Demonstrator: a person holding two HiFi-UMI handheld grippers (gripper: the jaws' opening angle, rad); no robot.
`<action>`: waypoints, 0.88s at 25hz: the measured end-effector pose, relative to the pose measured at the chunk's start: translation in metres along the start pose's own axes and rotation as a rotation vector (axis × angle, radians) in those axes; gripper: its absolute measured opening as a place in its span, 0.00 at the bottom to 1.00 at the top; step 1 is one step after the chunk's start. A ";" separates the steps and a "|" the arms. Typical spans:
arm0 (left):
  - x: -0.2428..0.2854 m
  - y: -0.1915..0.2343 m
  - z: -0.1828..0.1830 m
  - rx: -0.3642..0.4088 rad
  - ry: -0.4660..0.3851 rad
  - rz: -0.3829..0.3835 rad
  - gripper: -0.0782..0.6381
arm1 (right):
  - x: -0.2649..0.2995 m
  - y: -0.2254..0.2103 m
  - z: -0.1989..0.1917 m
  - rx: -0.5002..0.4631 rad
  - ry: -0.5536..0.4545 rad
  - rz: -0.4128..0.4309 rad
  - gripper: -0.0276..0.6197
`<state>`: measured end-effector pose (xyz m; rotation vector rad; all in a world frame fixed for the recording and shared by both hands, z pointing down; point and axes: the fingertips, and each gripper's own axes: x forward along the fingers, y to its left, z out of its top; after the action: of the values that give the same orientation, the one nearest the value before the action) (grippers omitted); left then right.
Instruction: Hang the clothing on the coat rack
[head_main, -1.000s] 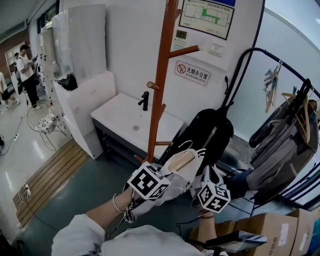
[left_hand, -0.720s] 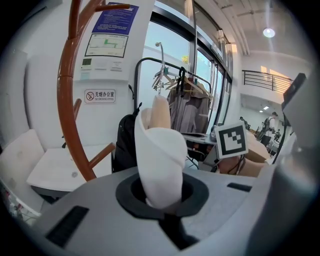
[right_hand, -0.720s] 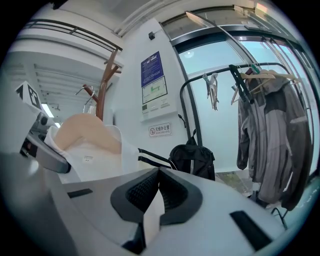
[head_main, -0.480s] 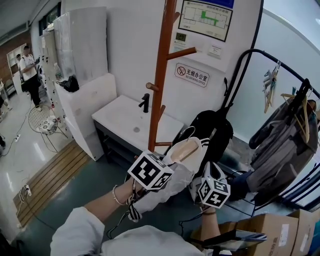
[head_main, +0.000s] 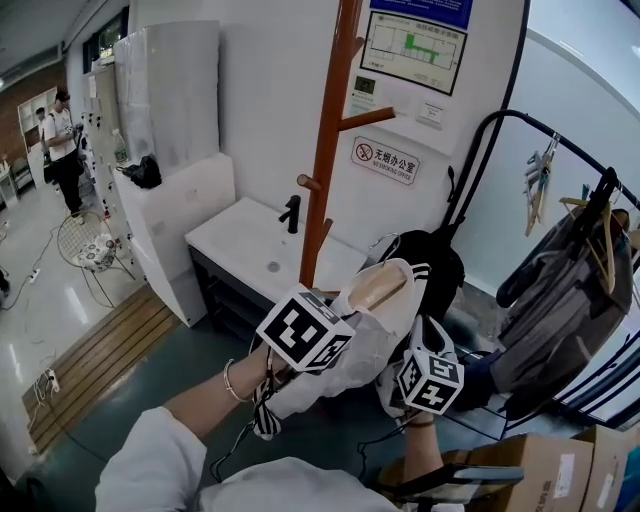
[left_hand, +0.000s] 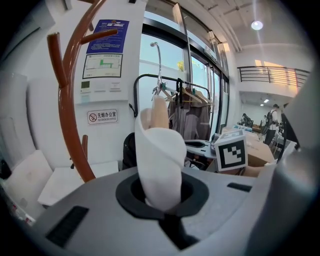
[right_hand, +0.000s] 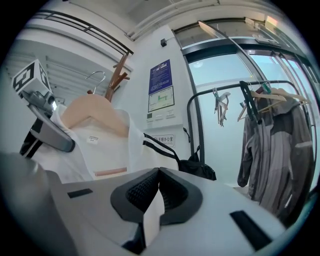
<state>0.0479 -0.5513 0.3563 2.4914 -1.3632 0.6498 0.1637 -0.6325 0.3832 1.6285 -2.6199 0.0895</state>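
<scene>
A white garment (head_main: 365, 335) with black-striped trim hangs on a wooden hanger (head_main: 378, 290), and both grippers hold it up in front of the orange-brown coat rack (head_main: 325, 150). My left gripper (left_hand: 162, 197) is shut on a rolled fold of the white cloth (left_hand: 160, 155), with the hanger's wood (left_hand: 159, 112) just beyond it. My right gripper (right_hand: 156, 195) is shut on a thin edge of the same garment (right_hand: 152, 217). In the right gripper view the hanger (right_hand: 95, 115) and its wire hook (right_hand: 97, 75) sit up left, below the rack's top branches (right_hand: 119, 75).
A black clothes rail with grey jackets (head_main: 570, 290) stands at the right. A black backpack (head_main: 430, 265) leans behind the garment. A white counter (head_main: 250, 240) with a black tap sits at the rack's foot. Cardboard boxes (head_main: 540, 470) lie bottom right. A person (head_main: 62, 140) stands far left.
Both grippers have lifted the garment and hanger upward, nearer the coat rack's pole. Both grips stay unchanged.
</scene>
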 end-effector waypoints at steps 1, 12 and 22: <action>-0.002 0.000 0.004 -0.002 -0.004 0.000 0.13 | 0.000 -0.001 0.005 0.009 -0.010 -0.006 0.08; -0.029 0.011 0.053 -0.058 -0.050 -0.010 0.13 | 0.001 -0.003 0.053 -0.018 -0.062 -0.031 0.08; -0.032 0.005 0.095 -0.040 -0.079 -0.028 0.13 | 0.004 0.006 0.069 -0.021 -0.095 -0.019 0.08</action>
<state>0.0544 -0.5681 0.2574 2.5250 -1.3515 0.5183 0.1552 -0.6382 0.3145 1.6912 -2.6630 -0.0165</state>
